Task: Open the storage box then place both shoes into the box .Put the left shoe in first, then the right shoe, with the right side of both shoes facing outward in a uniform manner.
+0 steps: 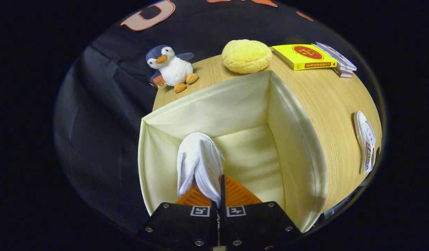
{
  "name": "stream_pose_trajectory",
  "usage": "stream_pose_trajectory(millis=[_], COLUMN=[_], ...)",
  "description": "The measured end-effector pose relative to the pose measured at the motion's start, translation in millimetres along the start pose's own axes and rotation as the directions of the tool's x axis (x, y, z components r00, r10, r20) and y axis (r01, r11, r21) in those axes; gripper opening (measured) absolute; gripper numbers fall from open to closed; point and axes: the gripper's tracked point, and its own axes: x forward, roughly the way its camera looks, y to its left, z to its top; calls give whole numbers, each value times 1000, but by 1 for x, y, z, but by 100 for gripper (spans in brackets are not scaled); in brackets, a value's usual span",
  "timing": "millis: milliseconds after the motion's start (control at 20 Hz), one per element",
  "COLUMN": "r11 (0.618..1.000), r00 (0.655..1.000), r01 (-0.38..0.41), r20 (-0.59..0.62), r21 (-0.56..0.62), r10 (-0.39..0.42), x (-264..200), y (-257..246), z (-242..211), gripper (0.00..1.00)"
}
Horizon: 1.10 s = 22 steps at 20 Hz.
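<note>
An open cream fabric storage box (235, 104) stands on the wooden table, its inside facing me. My gripper (218, 195) is shut on a white canvas shoe (199, 164), both fingers pinching its upper edge. The shoe hangs toe-forward inside the box, near its left wall, above the box floor. A second white shoe (366, 143) lies on the table to the right of the box, well apart from it.
On the wooden table (326, 101) beyond the box sit a plush penguin (171, 68), a yellow round cushion (246, 55) and a stack of books (313, 57) with a yellow one on top. The table's left edge runs close behind the box's left side.
</note>
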Motion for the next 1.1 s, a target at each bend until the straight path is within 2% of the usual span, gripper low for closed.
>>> stream_pose_trajectory(millis=[100, 200, 250, 350, 450, 600, 650, 750, 1100], r11=[998, 992, 988, 968, 943, 925, 920, 914, 921], r00=[999, 992, 988, 968, 943, 923, 916, 906, 886], r01=[-30, -107, -140, -246, -329, -381, -390, -390, -311], r20=[-17, -54, -59, -37, -27, 50, 80, 131, 281], r21=[50, 65, 59, 53, 47, -16, -47, -109, -234], r10=[31, 111, 144, 248, 331, 381, 392, 402, 370], x=[2, -1, -4, -21, -39, -69, -79, -98, -147], y=[2, 13, 17, 32, 38, 22, 14, -6, -107], z=[-4, -10, -9, 0, 4, 25, 33, 47, 80], gripper=[4, 10, 25, 42, 53, 70, 80, 93, 98])
